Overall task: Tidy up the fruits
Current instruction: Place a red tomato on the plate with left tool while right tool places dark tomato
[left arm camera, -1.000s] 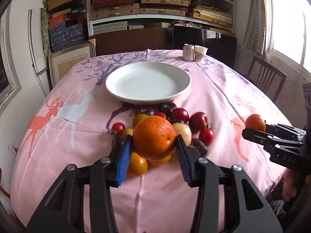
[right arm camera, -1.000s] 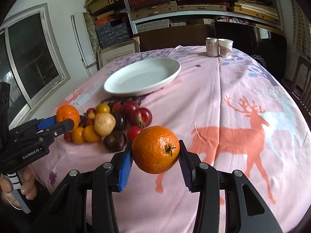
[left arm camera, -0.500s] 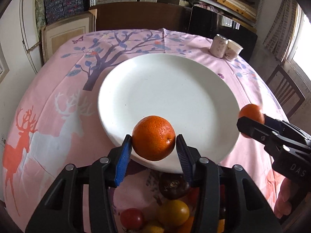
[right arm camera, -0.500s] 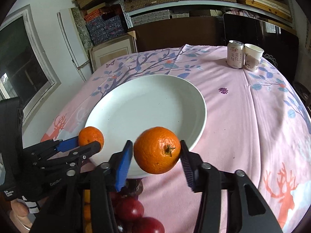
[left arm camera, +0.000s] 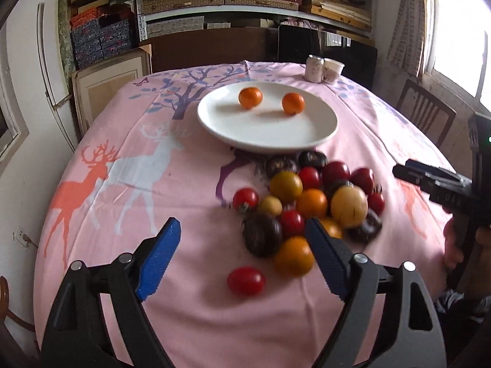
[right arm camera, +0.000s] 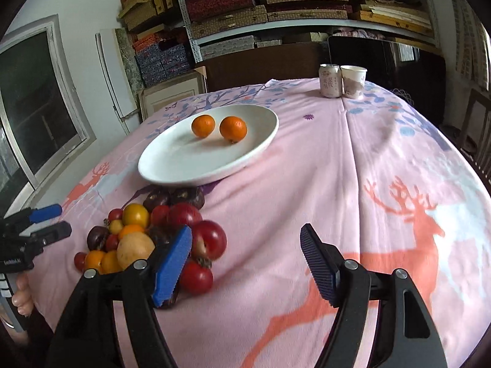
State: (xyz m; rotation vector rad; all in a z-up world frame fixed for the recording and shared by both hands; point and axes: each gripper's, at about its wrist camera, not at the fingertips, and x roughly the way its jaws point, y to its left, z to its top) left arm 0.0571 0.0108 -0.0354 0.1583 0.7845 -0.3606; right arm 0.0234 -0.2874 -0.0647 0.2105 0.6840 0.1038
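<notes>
Plate (left arm camera: pixel 214 122) is looking glossy white glazed ceramic. Desk cloth (right arm camera: pixel 383 159) is reading matt, soft pink fabric. Tongs' pads (left arm camera: pixel 159 254) are showing ribbed blue plastic, arms matt black. Tomatoes (left arm camera: pixel 246 280) are shining smooth.

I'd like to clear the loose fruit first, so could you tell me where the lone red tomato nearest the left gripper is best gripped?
Grip the red tomato across its shorter width, coming down from above. It lies alone on the tablecloth, longer sideways, with bare cloth all round, so open jaws should fit.
</notes>
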